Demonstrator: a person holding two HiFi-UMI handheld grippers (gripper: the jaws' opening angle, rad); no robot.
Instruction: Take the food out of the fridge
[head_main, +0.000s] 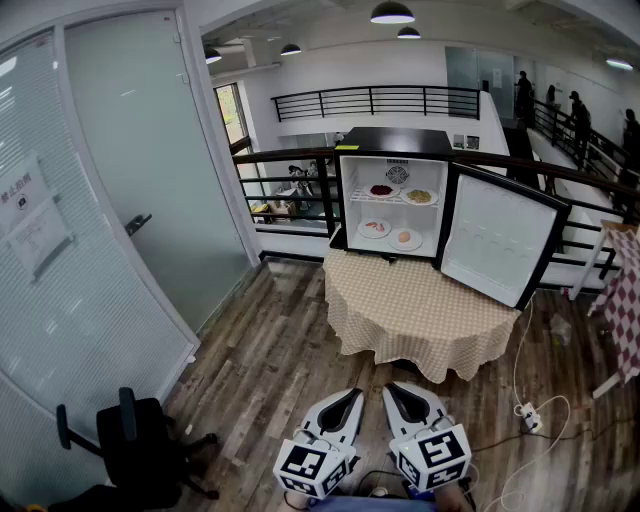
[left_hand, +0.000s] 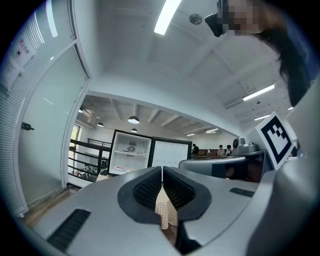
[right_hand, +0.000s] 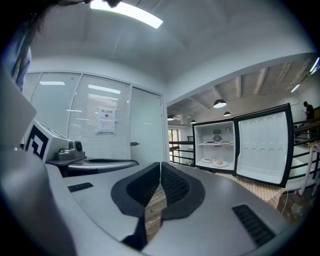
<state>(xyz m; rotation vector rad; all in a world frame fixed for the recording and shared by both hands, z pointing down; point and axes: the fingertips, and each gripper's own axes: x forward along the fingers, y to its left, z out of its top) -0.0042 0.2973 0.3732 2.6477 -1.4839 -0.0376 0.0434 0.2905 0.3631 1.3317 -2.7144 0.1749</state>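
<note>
place: office | evidence: glass partition (head_main: 60, 300); swivel chair (head_main: 138, 440); mezzanine railing (head_main: 375, 92); ceiling lamps (head_main: 392, 13)

Black fridge (head_main: 392, 141), white inside; beige checked tablecloth (head_main: 415, 305).

The fridge (head_main: 392, 150) stands on the table (head_main: 420, 310), its door (head_main: 497, 238) open to the right, two plates (head_main: 419, 197) on its shelf (head_main: 398, 203), two more below them, a railing (head_main: 285, 156) behind and a chair (head_main: 140, 440) on the floor (head_main: 270, 350) at near left

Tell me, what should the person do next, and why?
Probably step toward the fridge: its door already stands open, plates of food sit inside, and the left gripper and right gripper are shut, empty and well short of it.
</note>
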